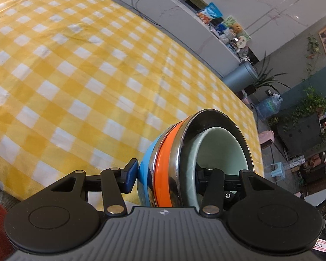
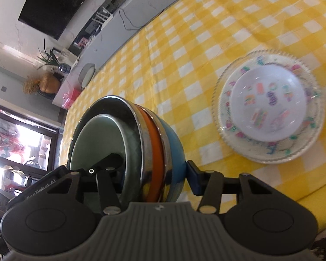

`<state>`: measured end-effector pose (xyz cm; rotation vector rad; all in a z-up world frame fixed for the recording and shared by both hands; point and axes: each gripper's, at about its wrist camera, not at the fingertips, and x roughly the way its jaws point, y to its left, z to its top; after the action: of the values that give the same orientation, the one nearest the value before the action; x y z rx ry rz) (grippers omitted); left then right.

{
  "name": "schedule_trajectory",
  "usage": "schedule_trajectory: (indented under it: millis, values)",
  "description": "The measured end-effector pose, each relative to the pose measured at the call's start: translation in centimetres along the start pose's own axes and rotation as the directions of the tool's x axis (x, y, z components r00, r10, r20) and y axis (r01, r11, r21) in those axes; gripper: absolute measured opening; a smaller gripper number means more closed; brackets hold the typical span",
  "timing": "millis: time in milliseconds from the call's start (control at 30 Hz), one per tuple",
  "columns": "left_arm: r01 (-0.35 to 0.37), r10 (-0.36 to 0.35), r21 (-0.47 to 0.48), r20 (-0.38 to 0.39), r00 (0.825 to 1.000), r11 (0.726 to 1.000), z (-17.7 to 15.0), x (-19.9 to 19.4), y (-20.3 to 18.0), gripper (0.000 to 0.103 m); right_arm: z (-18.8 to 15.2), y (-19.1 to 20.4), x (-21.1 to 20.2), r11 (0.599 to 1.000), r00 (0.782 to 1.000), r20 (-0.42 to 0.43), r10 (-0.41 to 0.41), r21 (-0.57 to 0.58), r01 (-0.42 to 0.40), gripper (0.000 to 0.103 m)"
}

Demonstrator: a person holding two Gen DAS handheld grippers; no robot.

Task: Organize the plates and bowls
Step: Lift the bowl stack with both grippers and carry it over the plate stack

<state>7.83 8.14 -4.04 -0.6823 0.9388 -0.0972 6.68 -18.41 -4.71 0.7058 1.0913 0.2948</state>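
Observation:
A nested stack of bowls [image 1: 176, 163] is held between both grippers: blue outermost, then orange, steel, and a pale green bowl [image 1: 221, 150] inside. My left gripper [image 1: 165, 178] is shut on the stack's rim, one finger outside the blue bowl, one inside the green one. The same stack [image 2: 154, 152] shows in the right wrist view, where my right gripper [image 2: 150, 174] is shut on its rim the same way. A stack of plates [image 2: 269, 108], patterned with a white one on top, lies on the tablecloth to the right.
The table wears a yellow-and-white checked cloth [image 1: 87, 76]. Its far edge [image 1: 228, 82] runs along a grey counter with clutter. A stool and plants stand on the floor beyond.

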Motion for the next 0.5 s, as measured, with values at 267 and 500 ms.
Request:
schedule_trajectory:
  millis: [267, 500]
  values:
    - [0.046, -0.045, 0.039, -0.024, 0.999, 0.998, -1.1, 1.3, -3.9, 0.054, 1.3, -1.9, -4.2, 1.0, 0.998, 0.056, -0.016, 0.014, 0.015, 0.05]
    - [0.07, -0.067, 0.045, -0.059, 0.996, 0.997, -1.4, 3.9, -7.2, 0.053, 3.7, -4.6, -6.3, 0.999, 0.997, 0.069, -0.027, 0.04, 0.025, 0.05]
